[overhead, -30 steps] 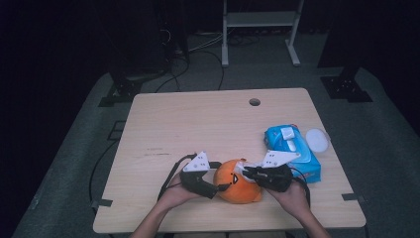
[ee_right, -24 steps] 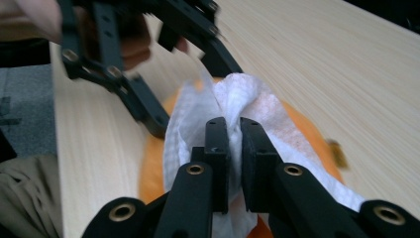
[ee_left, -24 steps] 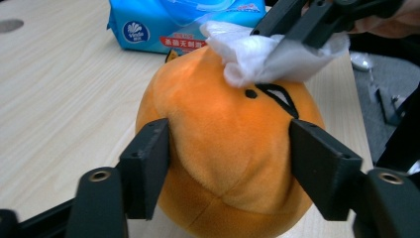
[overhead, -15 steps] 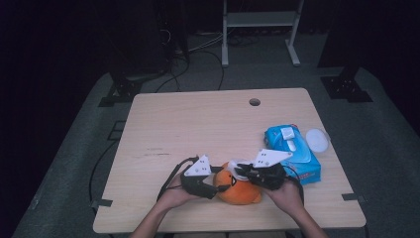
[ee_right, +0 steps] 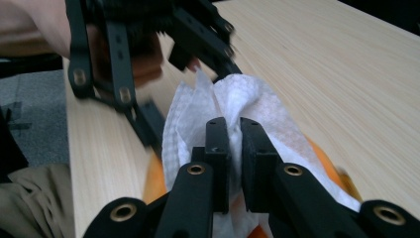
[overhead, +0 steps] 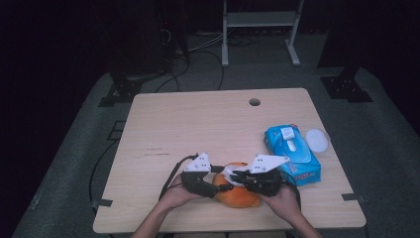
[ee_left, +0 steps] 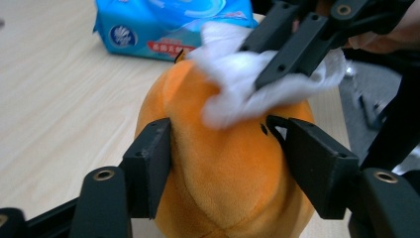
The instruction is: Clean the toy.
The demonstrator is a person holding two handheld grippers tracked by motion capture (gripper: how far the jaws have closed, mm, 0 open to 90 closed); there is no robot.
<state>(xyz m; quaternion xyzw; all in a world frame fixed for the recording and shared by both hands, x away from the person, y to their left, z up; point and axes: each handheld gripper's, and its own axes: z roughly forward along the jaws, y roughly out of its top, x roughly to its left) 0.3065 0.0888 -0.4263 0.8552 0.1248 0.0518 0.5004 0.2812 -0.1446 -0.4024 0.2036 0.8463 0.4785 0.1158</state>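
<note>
An orange plush toy (overhead: 238,192) is seen on the table (overhead: 198,124) at the lower middle of the high view, near the front edge. It is gripped on both sides by the left claw (ee_left: 220,148), whose jaws have just been closing and are pressed into the fabric at lower centre of the left gripper view. A white wipe (ee_right: 237,114) is pinched in the right claw (ee_right: 234,148), whose jaws are held together on it, and the wipe is laid against the top of the toy. A blue pack of wipes (overhead: 292,153) is seen at the right of the high view, with a round white lid (overhead: 317,140) just beside it
</note>
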